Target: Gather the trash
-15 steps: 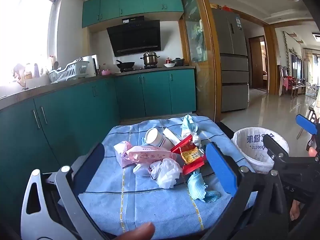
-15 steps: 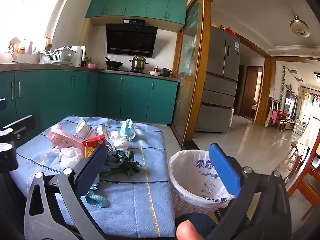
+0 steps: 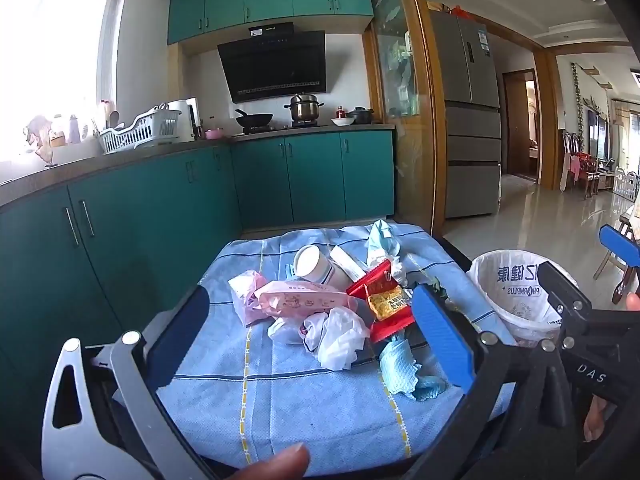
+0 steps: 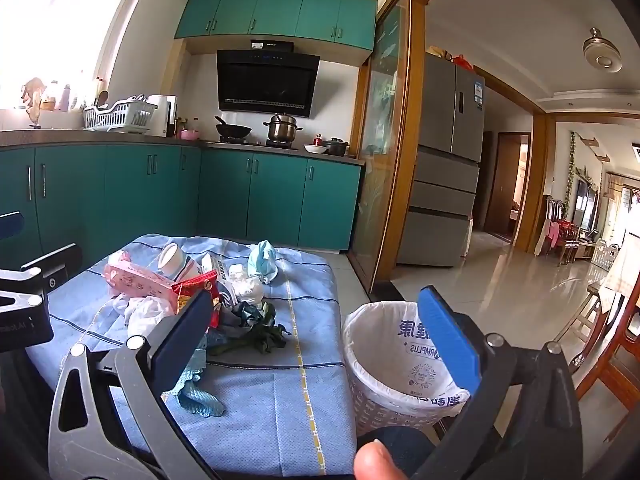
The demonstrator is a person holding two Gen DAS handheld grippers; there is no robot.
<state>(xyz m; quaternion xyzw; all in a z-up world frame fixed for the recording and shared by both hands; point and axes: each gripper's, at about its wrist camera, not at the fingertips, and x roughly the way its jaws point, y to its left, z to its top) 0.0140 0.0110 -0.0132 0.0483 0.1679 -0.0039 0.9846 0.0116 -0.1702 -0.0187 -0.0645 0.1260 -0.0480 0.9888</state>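
Note:
A heap of trash lies on a blue-clothed table (image 3: pixel 280 408): a pink wrapper (image 3: pixel 304 302), a red snack packet (image 3: pixel 386 300), a white paper cup (image 3: pixel 316 266) on its side, crumpled white plastic (image 3: pixel 336 338) and a teal rag (image 3: pixel 404 372). My left gripper (image 3: pixel 312 336) stands open in front of the heap, holding nothing. My right gripper (image 4: pixel 316 328) is open too, empty, between the heap and a white-lined bin (image 4: pixel 396 364) at the table's right. The dark green scrap (image 4: pixel 256 328) and blue mask (image 4: pixel 262 258) lie farther right.
Teal kitchen cabinets (image 3: pixel 132 216) run along the left and back. A wooden door frame (image 4: pixel 404 160) and a grey fridge (image 4: pixel 444 168) stand to the right, wooden chairs (image 4: pixel 612 360) at the far right. Tiled floor (image 4: pixel 500 280) opens beyond the bin.

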